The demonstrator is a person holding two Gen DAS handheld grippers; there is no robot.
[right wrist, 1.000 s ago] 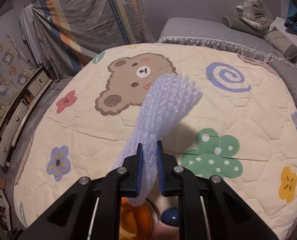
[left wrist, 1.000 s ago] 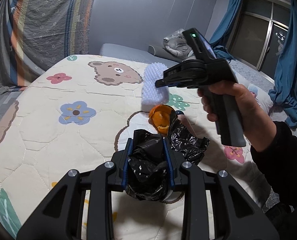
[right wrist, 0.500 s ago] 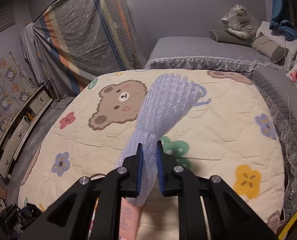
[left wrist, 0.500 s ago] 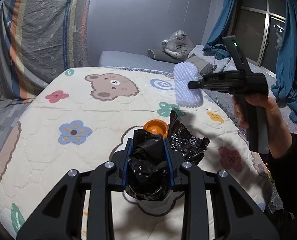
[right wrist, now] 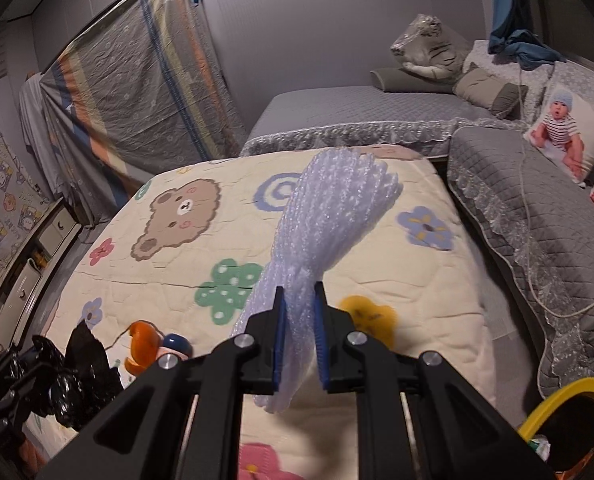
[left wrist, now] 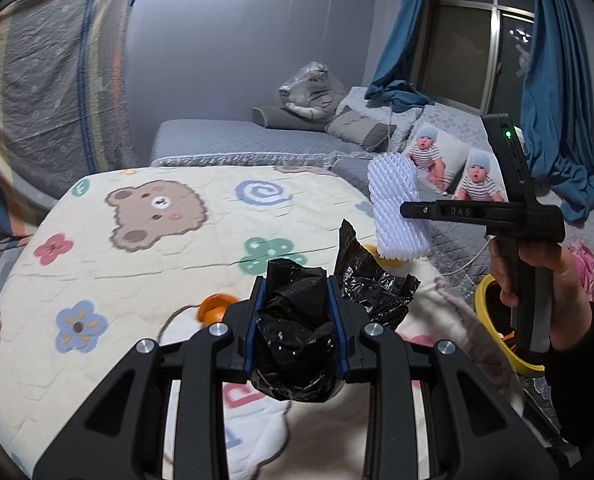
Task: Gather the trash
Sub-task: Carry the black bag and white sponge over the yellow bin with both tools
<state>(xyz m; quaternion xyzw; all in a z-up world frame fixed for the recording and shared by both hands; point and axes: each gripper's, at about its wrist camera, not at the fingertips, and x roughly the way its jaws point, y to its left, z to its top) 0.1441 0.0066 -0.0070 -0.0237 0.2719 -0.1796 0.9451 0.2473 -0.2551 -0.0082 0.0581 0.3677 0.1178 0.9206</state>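
A white foam fruit net (right wrist: 329,232) is pinched between the right gripper (right wrist: 299,316) pads, held above the quilt's edge near the yellow-rimmed bin (right wrist: 569,412), and judged about to be dropped. A crinkled, glossy black plastic bag (left wrist: 297,328) is clamped in the left gripper (left wrist: 295,324). An orange peel (right wrist: 141,344) is left on the soft quilted blanket (right wrist: 437,300).

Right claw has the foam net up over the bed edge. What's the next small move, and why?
Probably carry the right claw a little further right and down over the yellow-rimmed bin. The white foam net is clamped and clear of the quilt, and the bin sits just beyond the bed edge.
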